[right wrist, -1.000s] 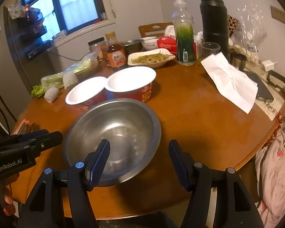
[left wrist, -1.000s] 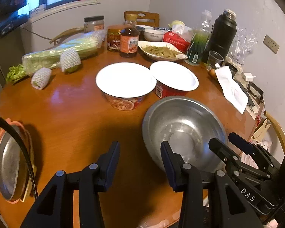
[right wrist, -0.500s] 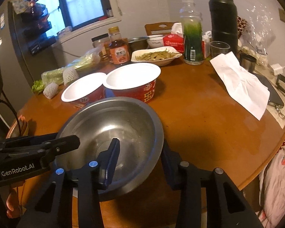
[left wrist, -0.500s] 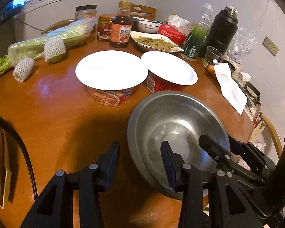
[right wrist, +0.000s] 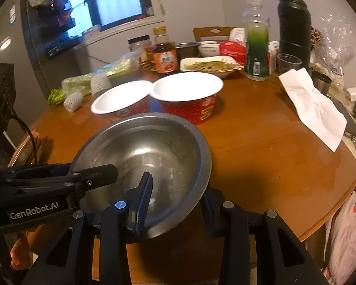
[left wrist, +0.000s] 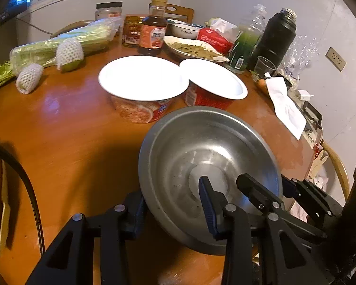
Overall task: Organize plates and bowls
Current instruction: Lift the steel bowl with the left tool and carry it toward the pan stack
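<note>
A steel bowl [left wrist: 201,156] sits near the front edge of the round wooden table [left wrist: 66,137]; it also shows in the right wrist view [right wrist: 154,147]. My left gripper [left wrist: 173,204] straddles the bowl's near left rim, one finger inside and one outside, jaws still spread wider than the rim. My right gripper [right wrist: 178,199] straddles the near right rim the same way. Whether either pad presses the metal is unclear. Two white-lidded instant noodle bowls [left wrist: 142,83] [left wrist: 213,83] stand just behind.
Behind stand a sauce bottle [left wrist: 153,35], a dish of vegetables [left wrist: 194,48], a green bottle [left wrist: 246,45], a black flask [left wrist: 276,38], white paper [left wrist: 284,104], wrapped celery [left wrist: 59,45] and netted fruit [left wrist: 68,52]. A steel plate [right wrist: 23,147] lies at the left edge.
Both grippers have moved forward onto the steel bowl, each now with one finger inside the rim and one outside. The right jaws have narrowed.
</note>
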`<state>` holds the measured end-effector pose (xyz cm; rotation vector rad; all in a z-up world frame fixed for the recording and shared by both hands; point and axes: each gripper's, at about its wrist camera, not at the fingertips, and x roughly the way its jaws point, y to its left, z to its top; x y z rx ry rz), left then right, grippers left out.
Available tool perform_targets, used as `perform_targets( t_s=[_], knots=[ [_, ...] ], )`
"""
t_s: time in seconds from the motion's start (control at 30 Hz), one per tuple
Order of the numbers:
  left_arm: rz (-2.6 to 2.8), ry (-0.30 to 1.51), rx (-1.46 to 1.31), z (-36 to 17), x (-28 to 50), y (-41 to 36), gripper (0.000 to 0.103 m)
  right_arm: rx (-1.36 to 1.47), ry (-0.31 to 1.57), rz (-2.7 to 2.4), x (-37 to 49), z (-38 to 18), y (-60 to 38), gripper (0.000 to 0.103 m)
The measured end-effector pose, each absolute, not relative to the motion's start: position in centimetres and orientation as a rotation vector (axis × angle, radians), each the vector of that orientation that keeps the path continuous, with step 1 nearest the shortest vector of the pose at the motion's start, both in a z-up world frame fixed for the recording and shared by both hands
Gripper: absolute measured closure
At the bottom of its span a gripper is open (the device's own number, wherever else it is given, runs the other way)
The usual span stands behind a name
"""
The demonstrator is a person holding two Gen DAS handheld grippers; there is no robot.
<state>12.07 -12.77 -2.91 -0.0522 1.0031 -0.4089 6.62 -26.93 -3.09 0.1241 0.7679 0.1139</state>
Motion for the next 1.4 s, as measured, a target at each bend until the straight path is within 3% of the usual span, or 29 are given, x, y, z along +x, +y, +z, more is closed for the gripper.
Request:
perform_targets(
  t_s=[1.4],
  knots=[
    [-0.347,0.971,-0.054,-2.4,8.9,-8.4,0.062,0.060,0.824,0.201,4.2,-2.5,-22.2,0.062]
  ],
)
